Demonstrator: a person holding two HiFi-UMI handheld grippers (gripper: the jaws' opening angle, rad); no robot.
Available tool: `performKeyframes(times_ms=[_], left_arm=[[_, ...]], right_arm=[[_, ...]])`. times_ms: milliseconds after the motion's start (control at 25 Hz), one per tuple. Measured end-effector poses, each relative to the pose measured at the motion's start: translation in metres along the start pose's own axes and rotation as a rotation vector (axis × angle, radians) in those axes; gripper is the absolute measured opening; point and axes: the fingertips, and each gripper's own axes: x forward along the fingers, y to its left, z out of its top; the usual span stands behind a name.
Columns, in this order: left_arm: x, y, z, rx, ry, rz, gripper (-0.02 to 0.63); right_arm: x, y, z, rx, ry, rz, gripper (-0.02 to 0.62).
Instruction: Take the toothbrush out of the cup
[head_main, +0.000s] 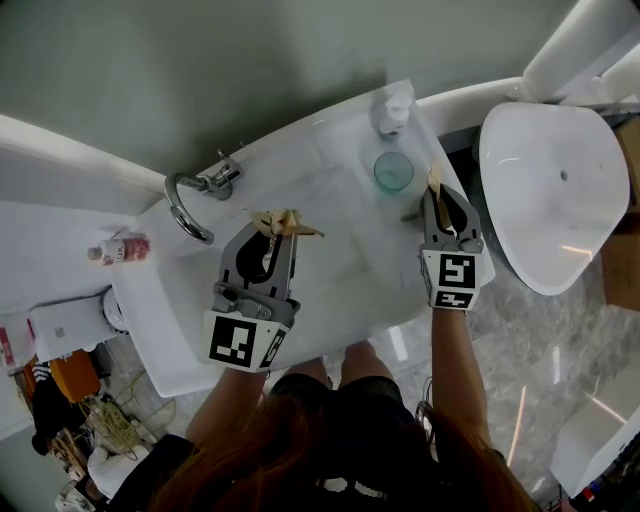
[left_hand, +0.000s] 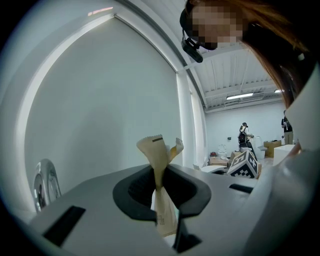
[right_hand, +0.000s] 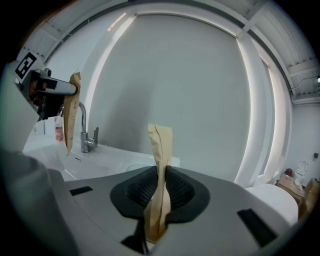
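Observation:
A translucent green cup stands on the white sink counter, near its back right; from above I see nothing standing in it. My left gripper is shut on a crumpled tan paper wrapper over the basin; in the left gripper view the wrapper sticks up between the pads of the left gripper. My right gripper, just right of the cup, is shut on another tan paper strip. The right gripper view also shows the left gripper with its paper hanging down.
A chrome faucet curves over the basin's left side. A white object sits behind the cup. A red-labelled bottle lies left of the sink. A white toilet stands to the right, close to my right gripper.

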Motion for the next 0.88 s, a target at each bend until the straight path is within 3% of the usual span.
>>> performKeyframes(times_ms=[560, 880], left_arm=[[-0.018, 0.018, 0.044, 0.054, -0.045, 0.015, 0.052], [-0.036, 0.025, 0.080, 0.067, -0.093, 0.023, 0.052]], right_arm=[[-0.091, -0.004, 0.111, 0.099, -0.257, 0.038, 0.046], [-0.145, 0.028, 0.164, 0.163, -0.377, 0.099, 0.046]])
